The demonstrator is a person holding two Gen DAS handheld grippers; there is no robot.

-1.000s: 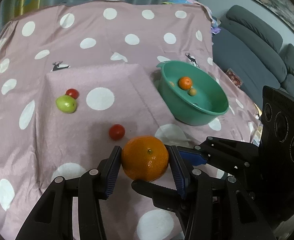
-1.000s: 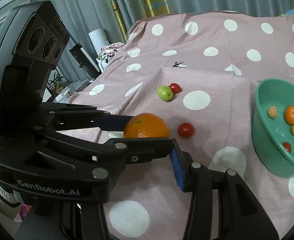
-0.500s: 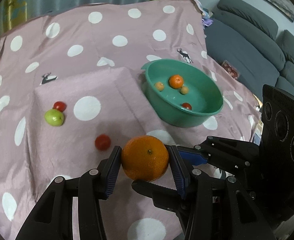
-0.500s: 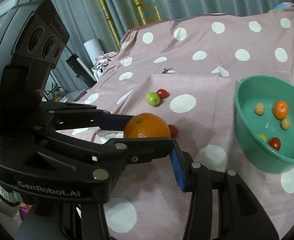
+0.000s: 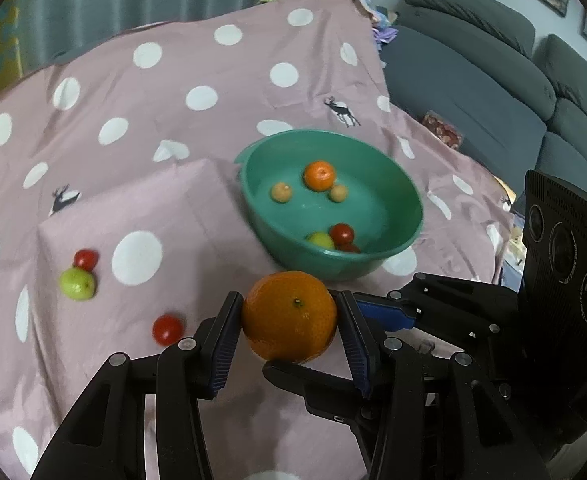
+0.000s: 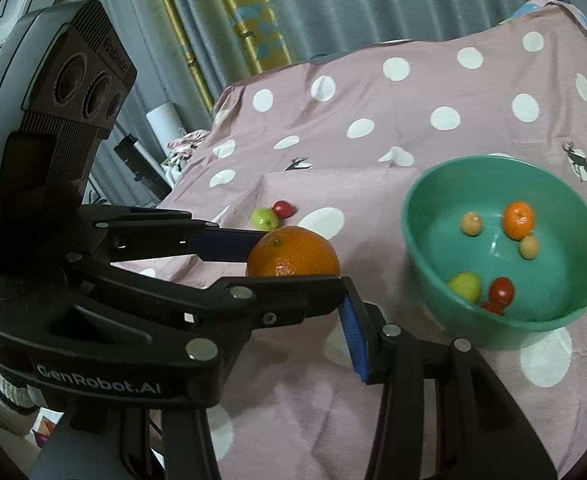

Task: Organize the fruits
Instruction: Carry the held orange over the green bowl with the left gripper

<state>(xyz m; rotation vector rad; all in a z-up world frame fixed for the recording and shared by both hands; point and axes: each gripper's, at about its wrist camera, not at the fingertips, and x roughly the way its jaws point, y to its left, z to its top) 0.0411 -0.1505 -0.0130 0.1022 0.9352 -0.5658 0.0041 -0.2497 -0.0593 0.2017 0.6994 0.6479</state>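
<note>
A large orange point(image 5: 289, 316) hangs above the pink dotted cloth point(image 5: 197, 216), just short of the green bowl point(image 5: 333, 268). My left gripper point(image 5: 289, 318) is shut on the orange's sides. My right gripper point(image 5: 313, 340) comes in from the right, one finger under the orange and one behind it, shut on it too. In the right wrist view the orange point(image 6: 293, 256) sits at my right gripper point(image 6: 289, 302); its left finger is hidden behind the left gripper point(image 6: 299, 260). The bowl point(image 6: 533, 320) holds several small fruits. A green fruit point(image 5: 77, 284) and two red tomatoes point(image 5: 167, 329) lie on the cloth.
The cloth covers a raised block whose edge point(image 5: 213, 168) runs beside the bowl. A grey sofa point(image 5: 473, 92) stands beyond the right edge of the cloth. Curtains point(image 6: 333, 8) hang behind, and a white roll point(image 6: 165, 120) and clutter sit off the left edge.
Both grippers have carried the orange together to the right, toward the bowl. The bowl now lies closer and more central, and the loose fruits have slid to the left in view.
</note>
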